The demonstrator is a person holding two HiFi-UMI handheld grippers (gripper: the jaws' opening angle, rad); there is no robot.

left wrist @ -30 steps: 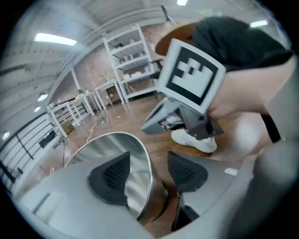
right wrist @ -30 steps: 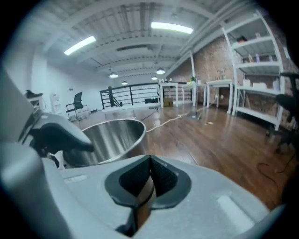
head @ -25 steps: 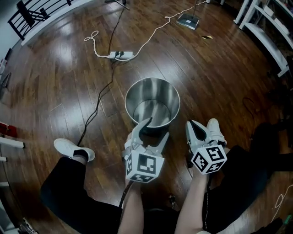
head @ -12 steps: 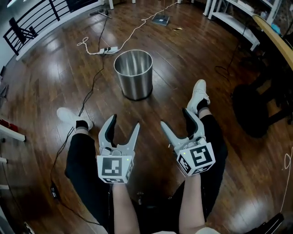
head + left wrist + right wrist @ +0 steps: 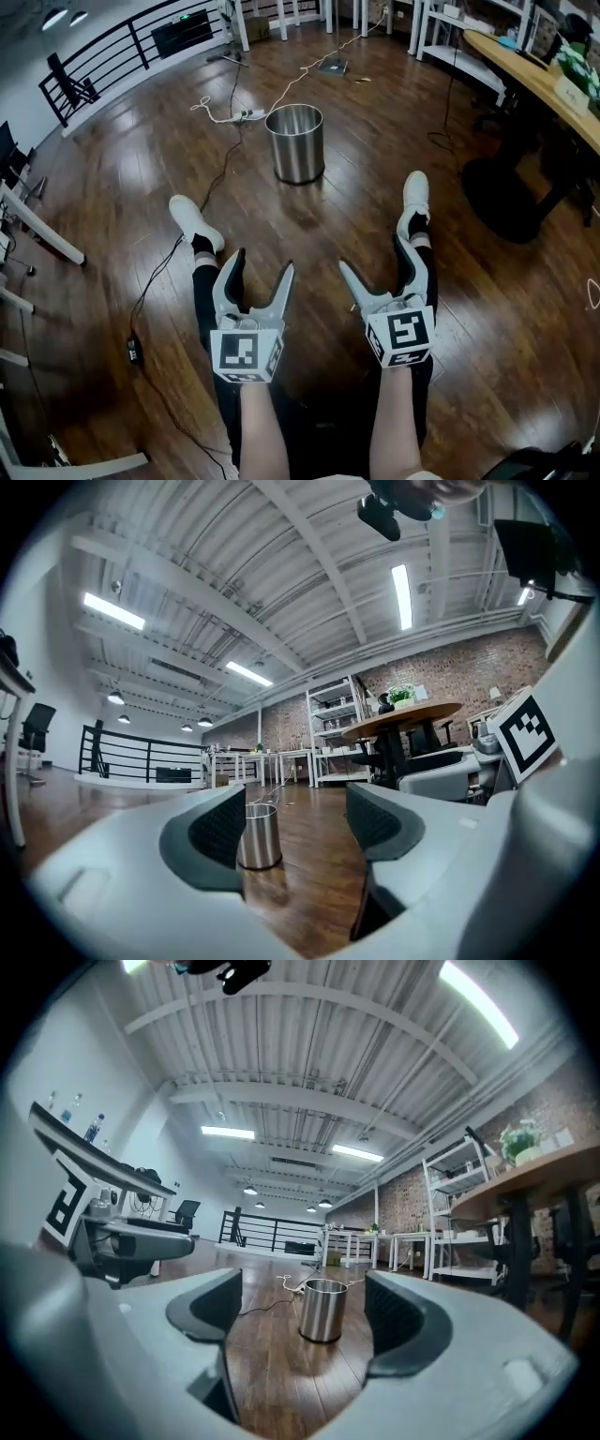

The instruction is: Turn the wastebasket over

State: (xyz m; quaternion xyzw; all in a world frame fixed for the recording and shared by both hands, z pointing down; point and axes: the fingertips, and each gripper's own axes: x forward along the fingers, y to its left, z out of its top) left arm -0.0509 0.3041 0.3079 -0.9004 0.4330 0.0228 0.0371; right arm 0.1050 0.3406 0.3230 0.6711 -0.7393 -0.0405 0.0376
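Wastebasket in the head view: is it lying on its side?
No, the wastebasket stands upright on the wooden floor with its open end facing up.

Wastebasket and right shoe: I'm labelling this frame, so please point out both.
wastebasket [image 5: 297,150], head view, on its steel side wall.
right shoe [image 5: 414,190], head view, on its white upper.

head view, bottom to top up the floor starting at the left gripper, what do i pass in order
left gripper → white shoe on the left → wastebasket → power strip → black railing
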